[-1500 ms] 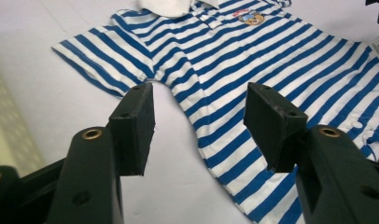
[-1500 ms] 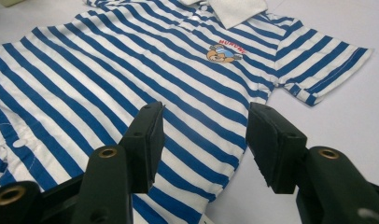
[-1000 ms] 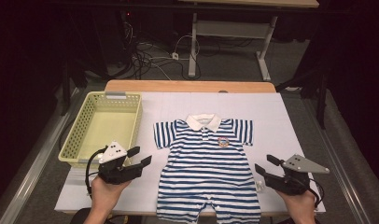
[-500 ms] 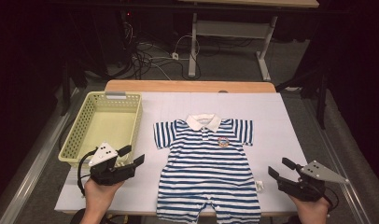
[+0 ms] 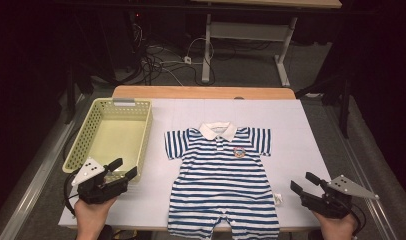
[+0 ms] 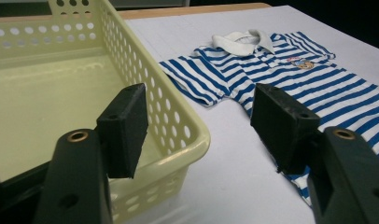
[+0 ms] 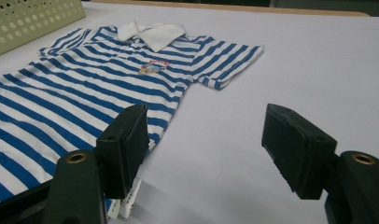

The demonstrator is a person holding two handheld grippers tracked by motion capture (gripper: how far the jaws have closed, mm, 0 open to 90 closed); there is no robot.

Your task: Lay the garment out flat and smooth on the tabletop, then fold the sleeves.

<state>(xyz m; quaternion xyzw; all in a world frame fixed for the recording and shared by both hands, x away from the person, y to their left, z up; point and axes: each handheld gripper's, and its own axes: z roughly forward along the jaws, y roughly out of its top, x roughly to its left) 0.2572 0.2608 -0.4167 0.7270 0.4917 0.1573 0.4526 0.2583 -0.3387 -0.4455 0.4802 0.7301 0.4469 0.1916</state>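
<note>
A blue-and-white striped baby romper (image 5: 223,185) with a white collar lies flat on the white-covered table (image 5: 301,135). My left gripper (image 5: 126,167) hovers at the front corner of the yellow basket (image 5: 146,131), left of the romper. In the left gripper view its jaws (image 6: 199,119) stand open over the basket's rim (image 6: 197,140), having just been opening, nothing between them. My right gripper (image 5: 302,181) sits off the romper's right hem. Its jaws (image 7: 204,144) have just widened and are open over bare table beside the romper (image 7: 85,79).
The basket holds nothing I can see. A small white tag (image 5: 278,198) pokes out at the romper's lower right edge. The table's wooden far edge (image 5: 201,92) runs behind, with cables (image 5: 161,60) and another table's legs on the floor beyond.
Both hands have drawn outward from the romper: the left one leftward to the basket's front corner, the right one rightward toward the table's front right. Both sets of jaws stand a little wider.
</note>
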